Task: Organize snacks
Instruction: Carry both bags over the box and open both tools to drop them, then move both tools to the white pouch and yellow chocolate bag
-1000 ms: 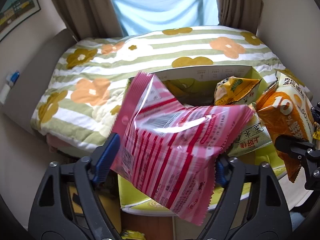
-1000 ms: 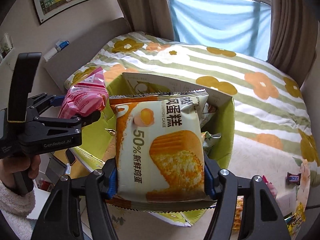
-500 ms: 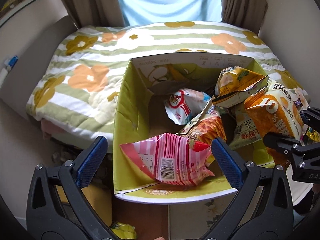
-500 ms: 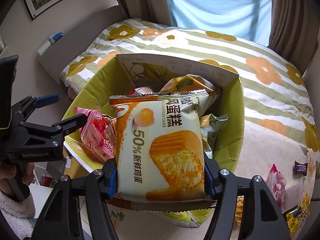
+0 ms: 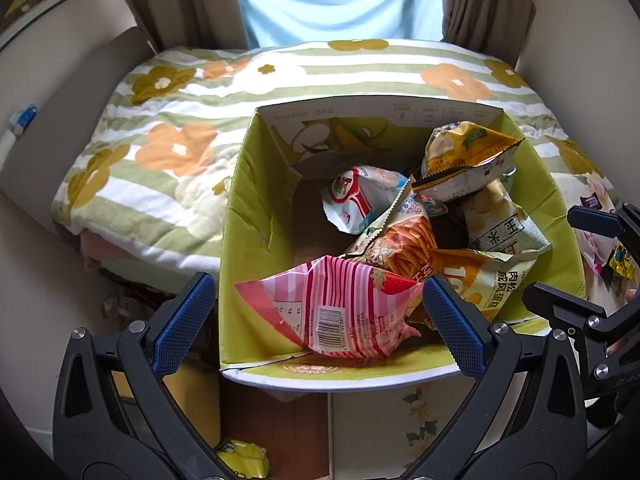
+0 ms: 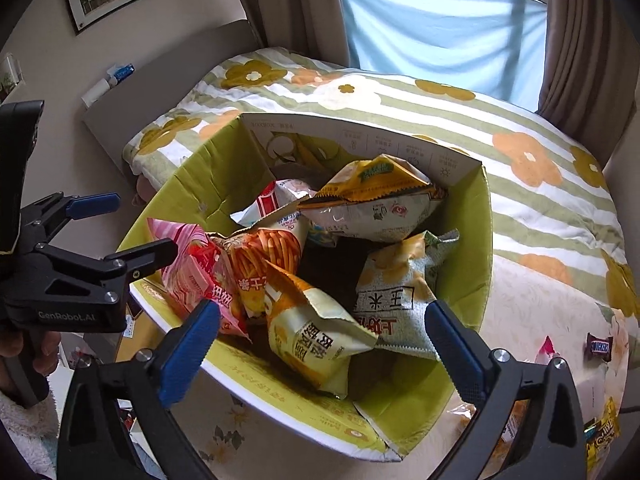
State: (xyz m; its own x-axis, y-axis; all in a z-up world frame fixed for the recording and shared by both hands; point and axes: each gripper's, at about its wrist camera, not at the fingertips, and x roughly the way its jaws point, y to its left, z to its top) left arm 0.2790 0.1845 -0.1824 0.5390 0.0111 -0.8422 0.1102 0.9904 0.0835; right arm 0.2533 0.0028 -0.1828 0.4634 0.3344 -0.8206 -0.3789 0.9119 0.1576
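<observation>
A green cardboard box holds several snack bags. The pink striped bag lies at its near left corner. The orange cake bag lies loose in the box beside a pale green bag. My left gripper is open and empty just above the box's near edge. It also shows in the right wrist view. My right gripper is open and empty over the box, and shows in the left wrist view.
The box stands on a table with a floral cloth, in front of a bed with a striped flower blanket. Small wrapped candies lie on the cloth to the right. A yellow packet lies below the table edge.
Both grippers opened. The left one dropped the pink striped bag into the box, then the right one let the orange cake bag fall in.
</observation>
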